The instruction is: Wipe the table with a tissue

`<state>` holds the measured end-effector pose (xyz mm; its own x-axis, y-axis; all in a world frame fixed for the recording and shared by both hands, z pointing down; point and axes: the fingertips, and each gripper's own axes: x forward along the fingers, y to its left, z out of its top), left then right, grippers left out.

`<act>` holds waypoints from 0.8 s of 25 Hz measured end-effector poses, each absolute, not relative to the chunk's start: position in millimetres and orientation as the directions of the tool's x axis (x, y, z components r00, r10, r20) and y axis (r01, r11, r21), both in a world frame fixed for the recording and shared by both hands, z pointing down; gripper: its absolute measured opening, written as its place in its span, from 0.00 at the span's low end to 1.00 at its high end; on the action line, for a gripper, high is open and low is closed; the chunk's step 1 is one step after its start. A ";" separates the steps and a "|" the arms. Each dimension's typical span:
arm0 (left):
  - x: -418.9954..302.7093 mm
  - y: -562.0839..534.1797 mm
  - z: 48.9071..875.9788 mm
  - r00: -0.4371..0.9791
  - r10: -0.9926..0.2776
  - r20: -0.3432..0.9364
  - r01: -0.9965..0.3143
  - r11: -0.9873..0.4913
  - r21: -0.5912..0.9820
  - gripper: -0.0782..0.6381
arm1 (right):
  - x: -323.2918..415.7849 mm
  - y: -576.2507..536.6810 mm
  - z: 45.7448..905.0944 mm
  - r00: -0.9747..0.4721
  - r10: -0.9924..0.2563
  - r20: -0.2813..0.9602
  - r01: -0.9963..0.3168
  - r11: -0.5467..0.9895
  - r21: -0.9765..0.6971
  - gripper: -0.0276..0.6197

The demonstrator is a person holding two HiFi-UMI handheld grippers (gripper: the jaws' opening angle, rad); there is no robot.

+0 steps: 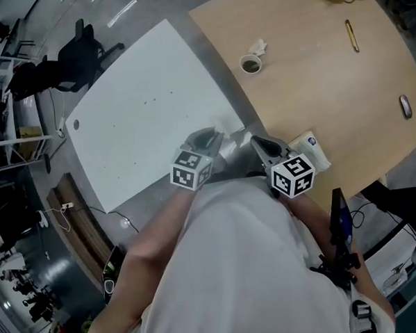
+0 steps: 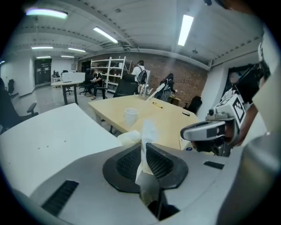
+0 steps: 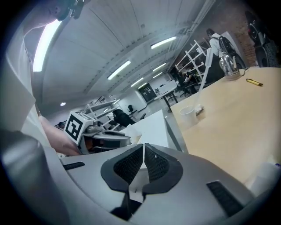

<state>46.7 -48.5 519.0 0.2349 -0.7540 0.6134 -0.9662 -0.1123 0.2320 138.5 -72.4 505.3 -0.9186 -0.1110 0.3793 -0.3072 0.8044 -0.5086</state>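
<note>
Tissue [image 2: 148, 131] in left gripper [image 2: 143, 145]

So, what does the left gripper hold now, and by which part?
A white tissue. The left gripper pinches its lower part between the fingers; the upper end stands free above them.

The white bench [image 1: 142, 110] lies bare across the middle and left of the head view, open to a pass over its whole top, with a black chair [image 1: 77, 56] off its upper-left corner. On the wooden bench [image 1: 315, 94] at the upper right, a paper cup [image 1: 250, 64], a pen [image 1: 352, 35] and a small dark object [image 1: 405, 106] stand well apart, with wide bare wood between them. A white packet [image 1: 313, 150] sits at that bench's near edge, lower centre-right.
</note>
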 end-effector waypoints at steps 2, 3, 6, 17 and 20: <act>34.8 -26.3 519.8 0.202 -0.761 0.616 -0.972 -0.081 0.219 0.17 | 123.6 -61.7 507.6 -0.922 -0.069 0.381 -0.269 0.822 -0.503 0.07; 28.8 -15.4 521.5 0.186 -0.765 0.617 -0.975 -0.065 0.213 0.17 | 116.1 -56.1 509.6 -0.922 -0.048 0.383 -0.250 0.830 -0.498 0.07; 13.2 16.1 526.6 0.144 -0.774 0.617 -0.978 -0.017 0.207 0.17 | 97.4 -41.6 514.0 -0.920 -0.002 0.392 -0.209 0.848 -0.487 0.07; -36.5 81.5 541.2 0.082 -0.795 0.601 -0.977 0.053 0.205 0.17 | 45.7 -15.8 520.8 -0.893 0.044 0.447 -0.176 0.881 -0.440 0.07; -53.1 91.6 548.0 0.090 -0.789 0.607 -0.977 0.049 0.209 0.17 | 27.9 -7.8 523.2 -0.887 0.044 0.460 -0.173 0.891 -0.419 0.07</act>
<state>-53.1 91.6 548.0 0.0902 -0.7892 0.6074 -0.9767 0.0491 0.2088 27.9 -7.8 523.2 -0.8867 0.0439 0.4602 -0.1731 0.8915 -0.4187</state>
